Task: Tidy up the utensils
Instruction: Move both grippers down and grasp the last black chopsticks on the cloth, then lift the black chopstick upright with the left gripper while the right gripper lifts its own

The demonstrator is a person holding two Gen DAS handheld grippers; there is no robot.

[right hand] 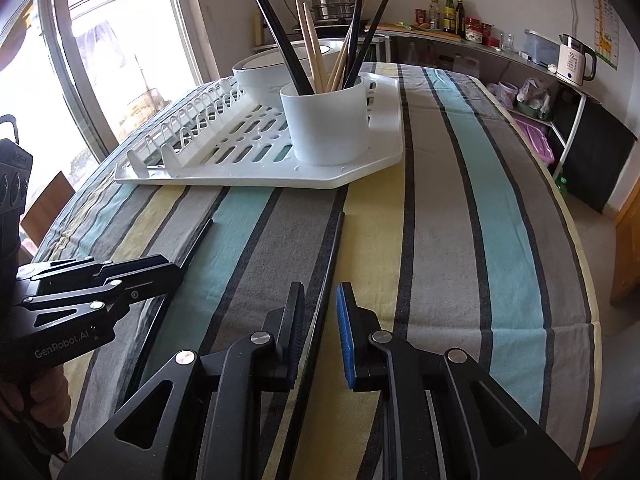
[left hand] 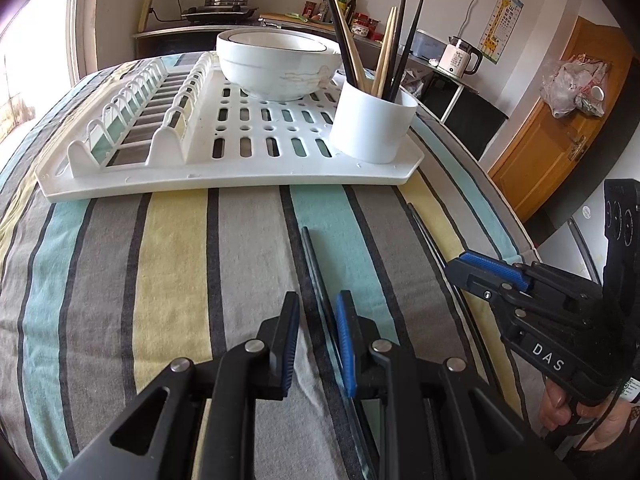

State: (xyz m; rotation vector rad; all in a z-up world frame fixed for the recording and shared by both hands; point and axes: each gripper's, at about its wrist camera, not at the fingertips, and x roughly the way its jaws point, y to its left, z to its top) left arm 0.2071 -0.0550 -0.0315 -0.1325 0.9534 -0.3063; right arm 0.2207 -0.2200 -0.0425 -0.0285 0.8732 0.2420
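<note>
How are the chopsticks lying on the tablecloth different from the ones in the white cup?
The loose chopsticks lie flat on the striped cloth; the cup's chopsticks stand tilted in the white cup. The loose ones are both black; the cup holds black and pale wooden ones. Each loose one sits between open gripper fingers; the cup's are untouched. All are long and slender.

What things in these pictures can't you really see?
- Inside the white cup: both views, its wall hides the chopstick bottoms.
- Inside the bowl: left wrist view, the rim blocks it; right wrist view, the cup covers most.
- Near end of the black chopstick: right wrist view, hidden under the right gripper.
- Counter bottle labels: too small.
</note>
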